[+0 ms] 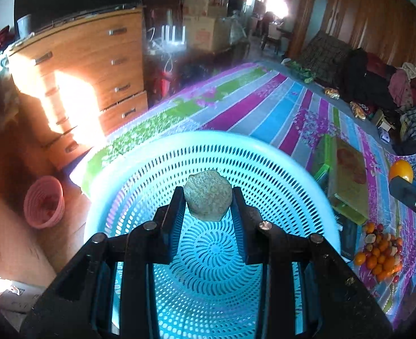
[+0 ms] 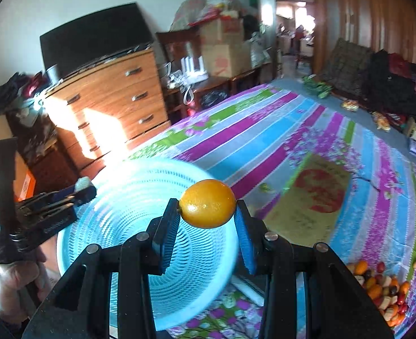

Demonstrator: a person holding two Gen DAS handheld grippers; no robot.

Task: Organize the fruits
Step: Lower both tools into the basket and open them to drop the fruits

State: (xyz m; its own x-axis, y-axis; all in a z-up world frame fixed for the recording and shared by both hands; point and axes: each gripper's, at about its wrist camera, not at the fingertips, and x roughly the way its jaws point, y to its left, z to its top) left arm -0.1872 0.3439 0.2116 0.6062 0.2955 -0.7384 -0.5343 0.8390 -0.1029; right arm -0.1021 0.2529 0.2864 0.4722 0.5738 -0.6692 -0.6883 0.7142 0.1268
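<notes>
My left gripper (image 1: 208,195) is shut on a pale greenish-brown rough fruit (image 1: 208,195) and holds it above the inside of a light blue perforated basket (image 1: 307,180). My right gripper (image 2: 208,206) is shut on an orange kumquat (image 2: 207,203) and holds it over the basket's right rim (image 2: 140,169). The left gripper (image 2: 85,189) shows at the left of the right wrist view with the pale fruit (image 2: 82,182) at its tip. The right gripper and its kumquat (image 1: 400,171) show at the right edge of the left wrist view. A pile of small orange, red and pale fruits (image 1: 380,254) lies on the bedsheet at right; it also shows in the right wrist view (image 2: 383,291).
The basket sits at the bed's near-left corner on a striped floral sheet (image 2: 264,130). A green-edged flat box (image 1: 346,178) lies right of the basket. A wooden dresser (image 1: 95,70) and a pink basket (image 1: 44,202) on the floor stand left. Clothes are piled at far right.
</notes>
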